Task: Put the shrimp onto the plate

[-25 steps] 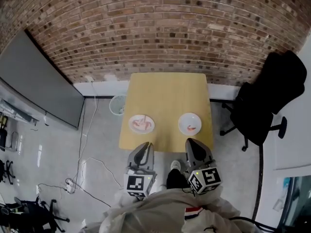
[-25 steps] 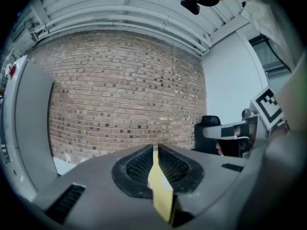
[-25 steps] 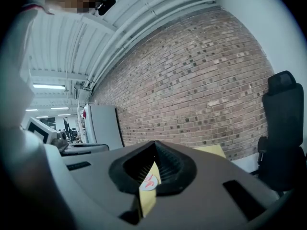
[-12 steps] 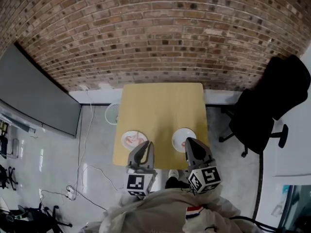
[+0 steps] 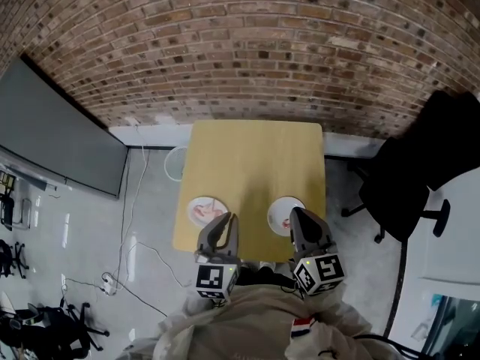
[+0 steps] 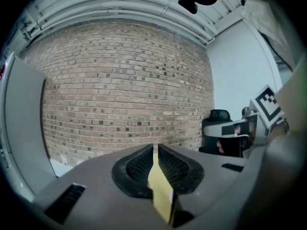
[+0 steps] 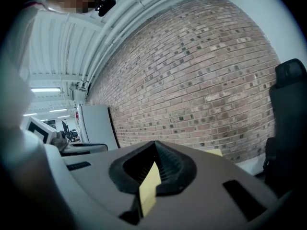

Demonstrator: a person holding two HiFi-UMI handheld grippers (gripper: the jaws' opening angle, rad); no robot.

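Note:
In the head view a yellow table [image 5: 255,163] carries two white plates near its front edge. The left plate [image 5: 196,203] holds pink shrimp [image 5: 204,213]. The right plate [image 5: 280,210] is partly hidden by my right gripper [image 5: 295,216], and a pink bit on it is too small to identify. My left gripper [image 5: 229,220] hovers just right of the left plate. Both are held close to my body with nothing between the fingers. In the left gripper view the left gripper [image 6: 156,147] is shut to a thin slit. The right gripper [image 7: 155,145] looks shut in its own view.
A brick wall runs behind the table. A white wastebasket [image 5: 174,162] stands at the table's left rear corner. A black office chair [image 5: 420,171] is on the right, a large grey panel [image 5: 52,133] on the left. Cables and a power strip [image 5: 111,282] lie on the floor.
The table has drawn nearer in the head view. The grippers' tips now overlap its front edge beside the plates. Both grippers stay shut.

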